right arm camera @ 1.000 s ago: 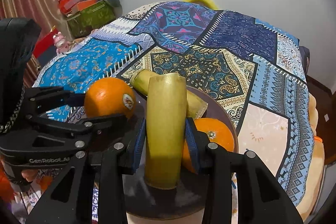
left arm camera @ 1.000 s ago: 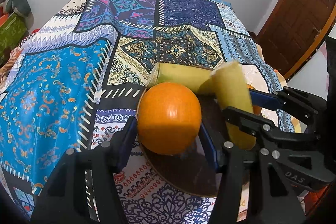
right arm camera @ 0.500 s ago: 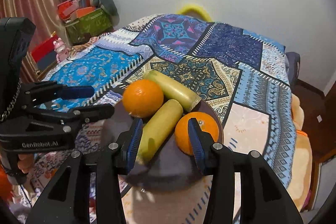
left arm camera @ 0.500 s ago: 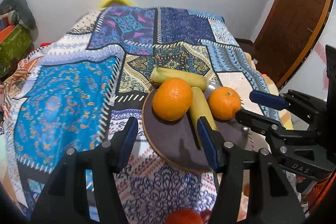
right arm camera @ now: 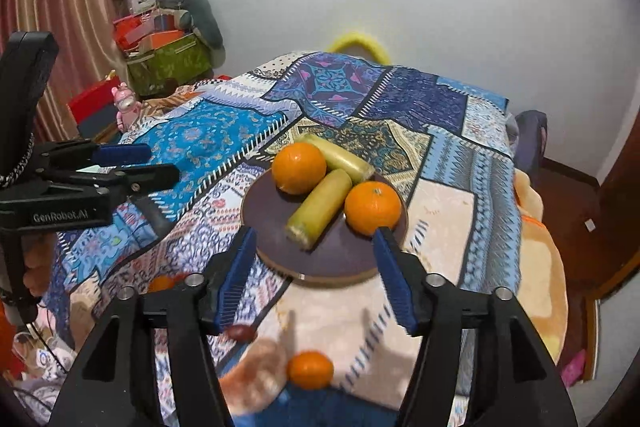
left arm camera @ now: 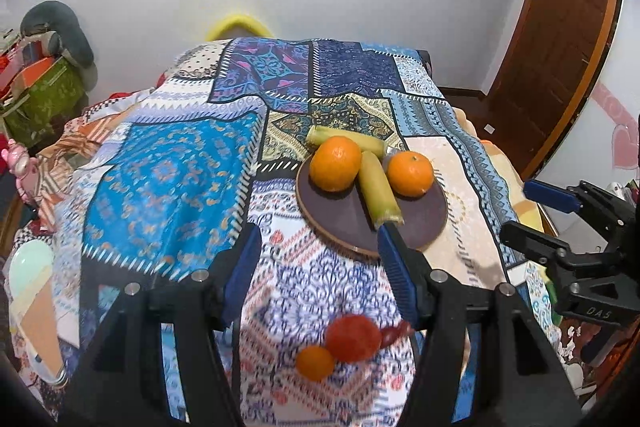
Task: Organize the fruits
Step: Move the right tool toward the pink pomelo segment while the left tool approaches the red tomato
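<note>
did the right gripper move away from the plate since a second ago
Yes. The right gripper backed up and off the plate; its jaws have just been opening, empty, the banana left lying there.

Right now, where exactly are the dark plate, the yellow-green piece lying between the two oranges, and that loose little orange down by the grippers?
dark plate [right arm camera: 276,247]: right wrist view, bare front-left surface.
yellow-green piece [right arm camera: 322,205]: right wrist view, middle of its side.
loose little orange [right arm camera: 310,369]: right wrist view, centre of its skin.

Bed [left arm camera: 168,187] w/ patchwork blue-pattern cover carries a round dark plate [left arm camera: 344,223] near its middle. Loose on the cover nearer the cameras — a small orange [left arm camera: 315,363] beside a red fruit [left arm camera: 352,338], blurred. Peach blanket [right arm camera: 536,267] lies along the right edge.
</note>
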The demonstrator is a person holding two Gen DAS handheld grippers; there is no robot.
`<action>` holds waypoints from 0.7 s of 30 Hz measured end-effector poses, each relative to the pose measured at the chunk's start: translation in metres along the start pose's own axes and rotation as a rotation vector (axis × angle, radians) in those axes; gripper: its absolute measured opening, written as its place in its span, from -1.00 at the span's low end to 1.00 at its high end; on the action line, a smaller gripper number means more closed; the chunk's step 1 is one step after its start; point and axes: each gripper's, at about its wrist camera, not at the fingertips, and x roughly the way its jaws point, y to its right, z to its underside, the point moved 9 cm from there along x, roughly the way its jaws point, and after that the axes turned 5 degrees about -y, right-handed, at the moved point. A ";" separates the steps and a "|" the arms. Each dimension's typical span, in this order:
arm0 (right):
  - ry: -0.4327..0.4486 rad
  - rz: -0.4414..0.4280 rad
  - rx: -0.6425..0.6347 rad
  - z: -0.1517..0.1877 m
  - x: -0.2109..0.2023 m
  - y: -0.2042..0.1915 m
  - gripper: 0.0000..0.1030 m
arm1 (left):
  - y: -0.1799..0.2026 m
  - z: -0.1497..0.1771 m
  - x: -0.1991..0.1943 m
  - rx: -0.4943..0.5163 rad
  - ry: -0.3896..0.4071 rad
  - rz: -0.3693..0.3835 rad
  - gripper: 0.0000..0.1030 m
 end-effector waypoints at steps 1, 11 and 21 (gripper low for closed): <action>0.001 0.005 0.005 0.004 -0.004 0.000 0.22 | -0.001 0.004 -0.003 -0.001 0.001 -0.002 0.23; -0.066 0.025 0.058 0.060 -0.011 -0.005 0.35 | -0.008 0.064 -0.008 -0.018 -0.077 -0.023 0.27; -0.152 -0.041 0.167 0.100 0.010 -0.005 0.35 | 0.001 0.104 0.019 -0.048 -0.169 0.016 0.27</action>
